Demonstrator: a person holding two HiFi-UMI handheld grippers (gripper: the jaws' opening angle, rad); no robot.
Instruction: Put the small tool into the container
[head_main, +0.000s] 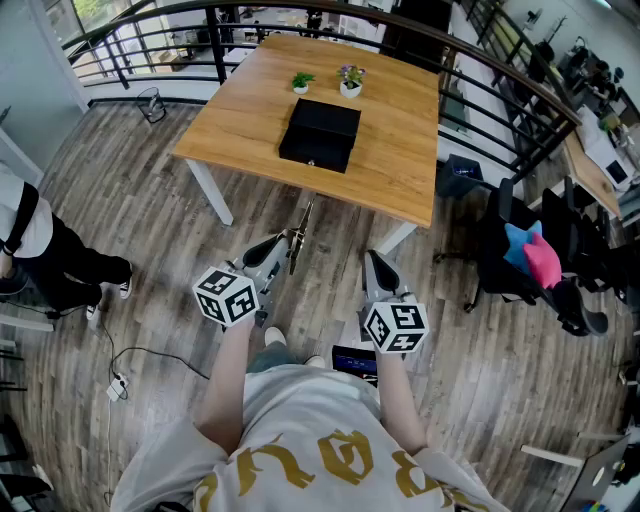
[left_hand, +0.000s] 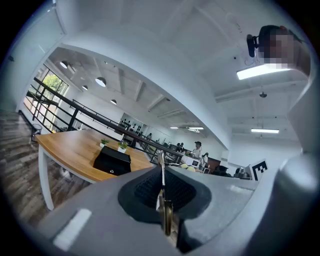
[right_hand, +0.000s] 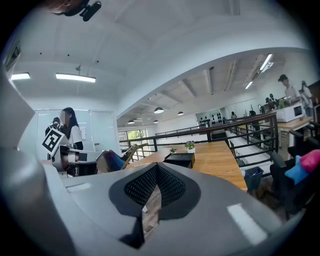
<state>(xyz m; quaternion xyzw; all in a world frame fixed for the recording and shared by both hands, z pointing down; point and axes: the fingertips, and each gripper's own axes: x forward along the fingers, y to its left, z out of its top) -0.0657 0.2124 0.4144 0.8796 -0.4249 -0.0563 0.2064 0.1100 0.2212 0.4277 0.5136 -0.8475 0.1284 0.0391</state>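
Low at the centre of the head view, the person's left gripper (head_main: 283, 245) (left_hand: 161, 166) and right gripper (head_main: 373, 259) (right_hand: 156, 167) are hovering side by side over the wood-plank floor (head_main: 150, 210). The left jaws are pinching a slender brass-coloured metal tool (head_main: 300, 234) (left_hand: 163, 192), its thin tip pointing at the table. The right jaws are pressing together on nothing. Further up the frame, well apart from the tool, a black rectangular box (head_main: 320, 135) (left_hand: 112, 161) (right_hand: 180, 159) is lying with its lid down on the light wooden table (head_main: 405, 150). Behind it, two small potted plants (head_main: 326, 80) are standing.
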